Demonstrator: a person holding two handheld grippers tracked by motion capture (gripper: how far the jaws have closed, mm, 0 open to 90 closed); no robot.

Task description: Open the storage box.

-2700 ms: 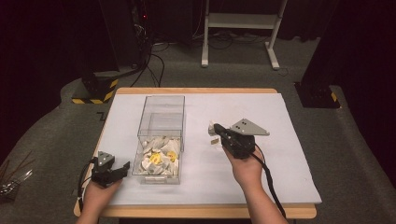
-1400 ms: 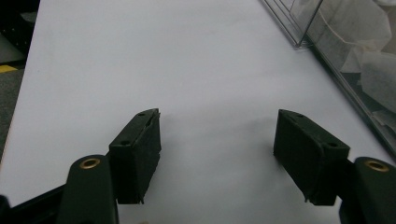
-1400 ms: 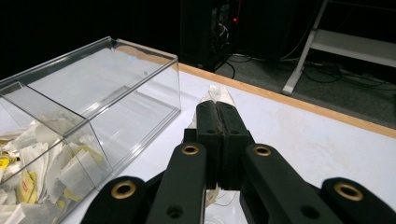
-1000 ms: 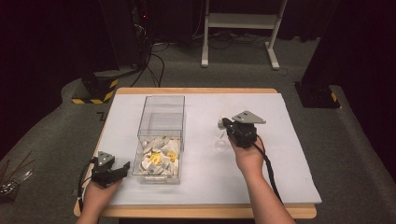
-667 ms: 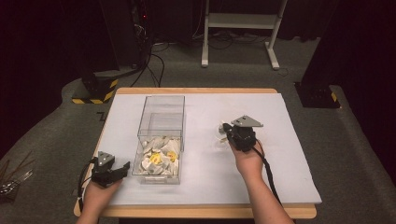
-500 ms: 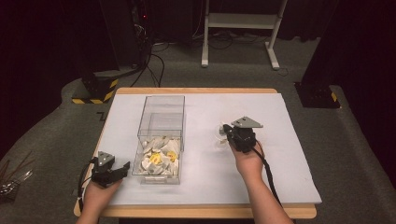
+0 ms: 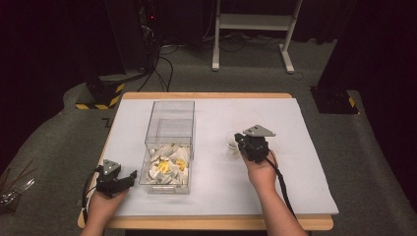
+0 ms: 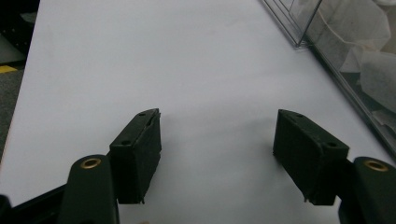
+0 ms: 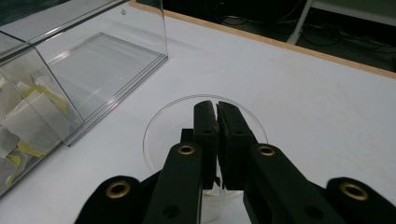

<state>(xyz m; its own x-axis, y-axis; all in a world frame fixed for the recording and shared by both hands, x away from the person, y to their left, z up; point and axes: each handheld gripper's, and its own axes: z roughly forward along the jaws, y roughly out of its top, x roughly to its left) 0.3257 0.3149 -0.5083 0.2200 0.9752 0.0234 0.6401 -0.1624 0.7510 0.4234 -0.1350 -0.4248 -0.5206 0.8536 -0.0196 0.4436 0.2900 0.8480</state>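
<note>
the work in hand is moving tea bags (image 7: pixel 167 164) from the clear box (image 7: pixel 169 118) to the dish (image 7: pixel 231 142), which stands on the surface (image 7: pixel 295 147) just right of the box and apart from it.

right tongs (image 9: pixel 216 105) – poised over the dish, tips pointing down into it. the jaws stand almost closed, with a thin slit between the pads, and have just been opening a little. no bag is seen between the pads. a pale scrap shows low under them, inside the dish; what it is cannot be told.

left tongs (image 8: pixel 217 126) – jaws wide apart, nothing between them, resting low over bare surface near the box's front corner.

handling notes:
- a bag is judged very light, soft and limp. it folds under its own weight and gives no firm edge.
- the paper is thin and likely tears if pinched hard or dragged against the box wall.
- best hold: the upper seam or a free corner, with a light pinch. bags in the heap overlap, so lift straight up to avoid pulling a neighbour along.
- the dish is judged light, stiff and smooth; it may slide when nudged, so release a bag from above without pressing down on the rim.
</note>
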